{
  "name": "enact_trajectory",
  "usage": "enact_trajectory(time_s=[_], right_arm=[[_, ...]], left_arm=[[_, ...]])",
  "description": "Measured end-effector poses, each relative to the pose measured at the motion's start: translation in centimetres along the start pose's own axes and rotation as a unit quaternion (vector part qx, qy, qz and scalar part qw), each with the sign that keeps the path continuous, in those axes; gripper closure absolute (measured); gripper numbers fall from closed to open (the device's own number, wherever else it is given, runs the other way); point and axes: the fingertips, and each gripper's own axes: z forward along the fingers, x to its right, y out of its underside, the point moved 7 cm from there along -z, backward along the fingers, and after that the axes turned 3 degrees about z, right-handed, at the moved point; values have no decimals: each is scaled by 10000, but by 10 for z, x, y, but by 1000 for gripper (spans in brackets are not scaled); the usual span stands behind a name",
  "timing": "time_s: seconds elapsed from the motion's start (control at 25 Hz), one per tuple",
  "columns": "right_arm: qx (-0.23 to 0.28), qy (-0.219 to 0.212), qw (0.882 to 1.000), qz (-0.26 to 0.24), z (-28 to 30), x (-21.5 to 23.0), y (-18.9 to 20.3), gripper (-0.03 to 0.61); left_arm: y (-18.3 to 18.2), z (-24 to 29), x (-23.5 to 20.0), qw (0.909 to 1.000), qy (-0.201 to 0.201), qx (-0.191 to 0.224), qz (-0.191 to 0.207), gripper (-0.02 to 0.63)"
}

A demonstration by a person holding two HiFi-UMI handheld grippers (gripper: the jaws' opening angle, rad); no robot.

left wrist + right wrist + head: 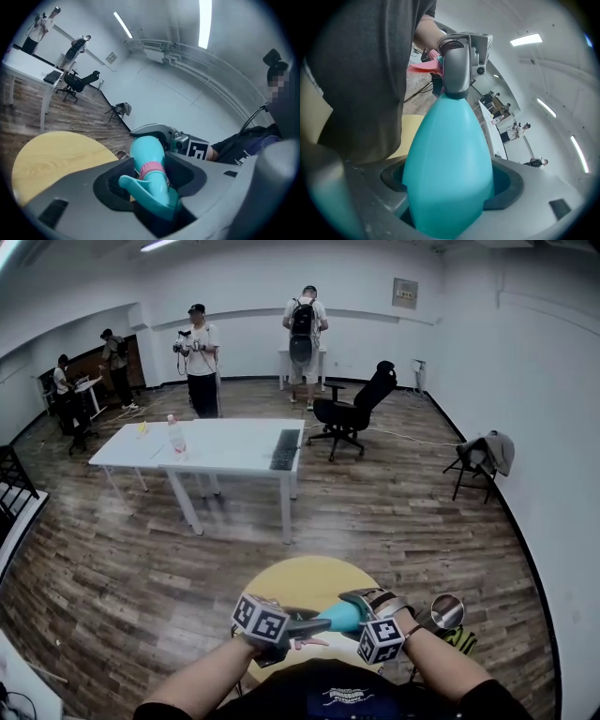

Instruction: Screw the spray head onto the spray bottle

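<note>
Right gripper view is filled by the teal spray bottle (447, 164). The right gripper (450, 187) is clamped round its fat body and holds it tipped over, not upright, above the near edge of the round yellow surface (314, 582). Just above that same edge, the left gripper (151, 182) is closed on the spray head (150, 192), whose pink collar (152, 168) sits at the bottle's neck. One gripper steadies the bottle so the other can, I'd judge, twist the head along its thread. Whether the collar is fully home I cannot tell.

A black office chair (352, 413) stands near white tables (234, 442).
</note>
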Motion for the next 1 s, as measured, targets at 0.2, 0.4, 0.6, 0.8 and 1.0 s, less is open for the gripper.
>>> enact_trajectory(time_s=[0.2, 0.4, 0.6, 0.8, 1.0], right_arm=[[315, -135, 9972, 660, -2, 3, -3, 124], [115, -94, 9915, 1296, -4, 0, 34, 123], [-200, -77, 9945, 1028, -3, -5, 47, 123], [0, -85, 9998, 203, 9, -4, -4, 123], [-98, -152, 9998, 4, 2, -11, 3, 121]], left_arm=[[-9, -24, -5, 9807, 430, 1476, -1211, 336], [1, -100, -41, 9360, 379, 2758, -2152, 267], [17, -100, -48, 9554, 213, 2213, -1946, 267], [16, -10, -13, 9823, 661, 898, -1506, 274], [13, 9, 1, 9999, -38, 58, -156, 375]])
